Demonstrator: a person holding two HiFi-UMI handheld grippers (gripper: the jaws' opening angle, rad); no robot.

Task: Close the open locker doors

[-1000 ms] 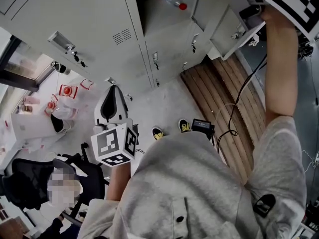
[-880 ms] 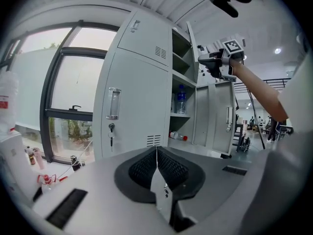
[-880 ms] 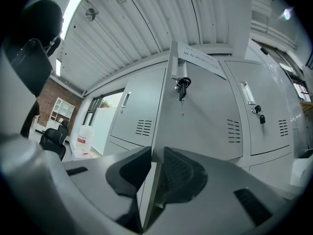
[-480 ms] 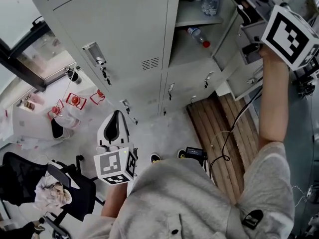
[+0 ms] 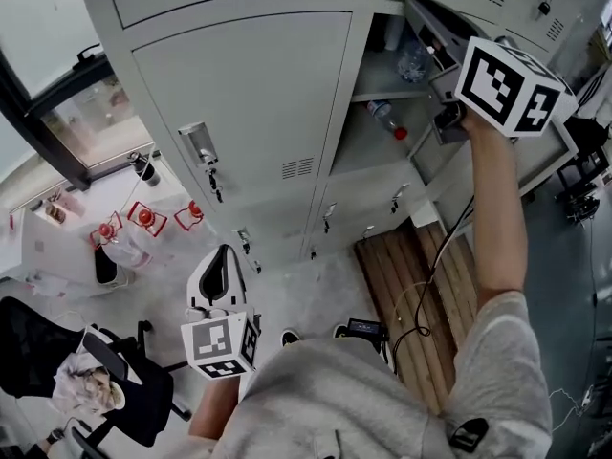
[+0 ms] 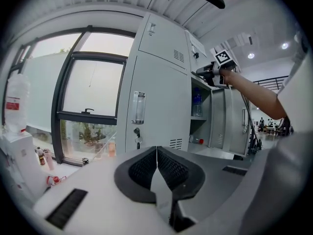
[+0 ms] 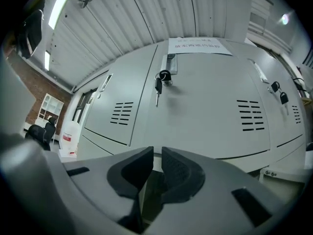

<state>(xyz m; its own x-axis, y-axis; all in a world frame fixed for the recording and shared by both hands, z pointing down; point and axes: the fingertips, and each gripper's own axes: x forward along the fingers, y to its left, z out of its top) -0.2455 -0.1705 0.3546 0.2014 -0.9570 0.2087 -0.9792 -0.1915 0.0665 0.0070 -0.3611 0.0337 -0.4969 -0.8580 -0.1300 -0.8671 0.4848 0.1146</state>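
Locker doors: in the head view one open door [image 5: 432,29] stands swung out beside its compartment [image 5: 375,137], and the others in sight are shut. The right gripper [image 5: 444,115] is raised to that door's edge, presumably to swing it home. The left gripper [image 5: 218,256] hangs low, unneeded. Two bottles sit inside, one upright [image 5: 413,60] and one lying [image 5: 386,120].

Left gripper view: the jaws are pressed together on nothing.

Right gripper view: the jaws are slightly apart and have just been closing. A thin pale edge in the gap may be the door's, though I can't be sure. Two sets of keys [image 7: 160,84] hang from shut doors.
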